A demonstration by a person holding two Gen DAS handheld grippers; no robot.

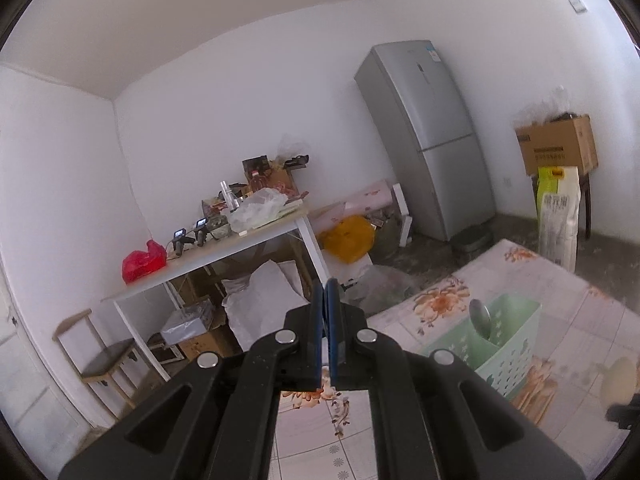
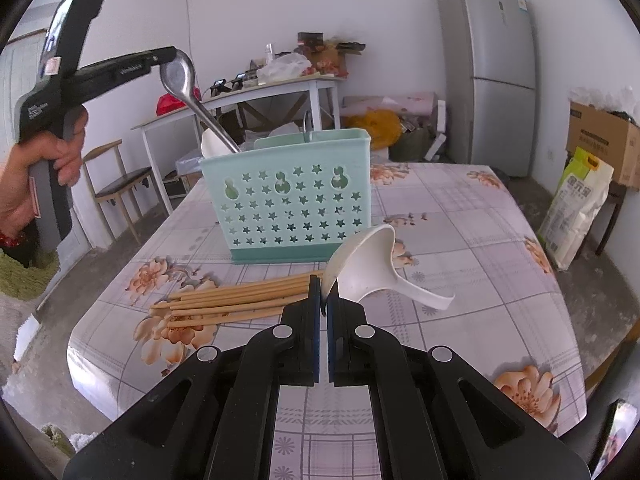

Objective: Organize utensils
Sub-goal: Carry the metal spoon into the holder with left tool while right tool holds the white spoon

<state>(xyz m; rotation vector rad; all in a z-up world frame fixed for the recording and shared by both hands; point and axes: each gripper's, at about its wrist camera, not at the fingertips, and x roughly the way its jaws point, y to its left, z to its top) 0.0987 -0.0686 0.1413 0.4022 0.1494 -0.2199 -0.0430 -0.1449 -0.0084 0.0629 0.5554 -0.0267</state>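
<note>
White ladle (image 2: 362, 268) pinched in the right tongs (image 2: 323, 300) should go upright into the green basket (image 2: 296, 196), clear of the pressed-together, empty left tongs (image 2: 168, 56)

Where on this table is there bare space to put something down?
The tablecloth is bare to the right of the green caddy, out to the table's right edge and down to the near right corner. It is crowded in front of the caddy, with the chopsticks and the white spoon held in the right fingers.
</note>
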